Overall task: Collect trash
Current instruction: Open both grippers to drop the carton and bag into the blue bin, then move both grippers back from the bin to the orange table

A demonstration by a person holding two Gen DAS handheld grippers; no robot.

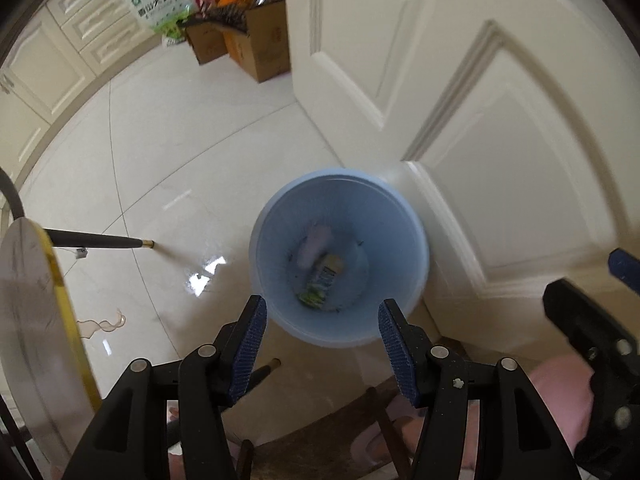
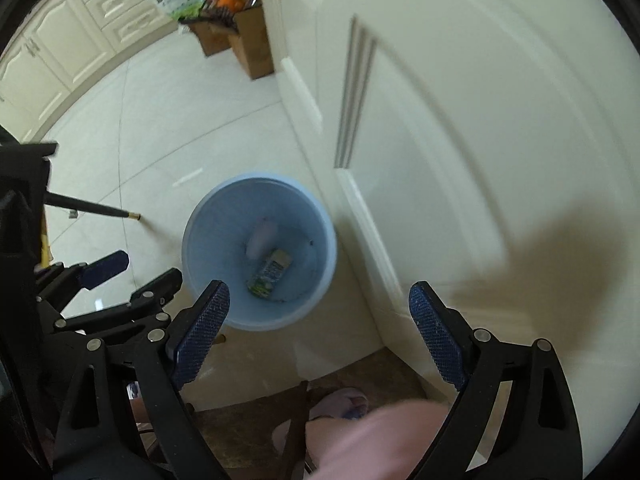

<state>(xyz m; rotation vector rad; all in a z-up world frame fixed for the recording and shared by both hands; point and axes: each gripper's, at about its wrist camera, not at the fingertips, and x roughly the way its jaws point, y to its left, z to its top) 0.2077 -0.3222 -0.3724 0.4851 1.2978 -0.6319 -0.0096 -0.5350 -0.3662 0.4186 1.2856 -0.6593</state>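
Observation:
A light blue bin [image 1: 384, 216] [image 2: 212, 232] stands on the white tiled floor against a door. At its bottom lie a green-and-white carton [image 1: 323, 282] [image 2: 270, 274] and a pale crumpled piece [image 1: 316, 242] [image 2: 262, 240]. My left gripper [image 1: 323, 302] hangs over the bin's near rim, open, with nothing between its blue pads. My right gripper [image 2: 318, 285] is open too and empty, just right of the bin's near edge. The two grippers are side by side; the left gripper [image 2: 146, 268] shows at the left of the right wrist view. A thin curly scrap [image 1: 104, 325] lies on the floor at the left.
A white panelled door [image 1: 500, 120] rises right behind the bin. At the left are a round table edge with a gold rim [image 1: 60, 288] and a black leg [image 1: 100, 240]. Cardboard boxes [image 1: 252, 48] and bags stand far back. A wooden chair [image 1: 320, 424] and a pink garment [image 2: 380, 440] are below.

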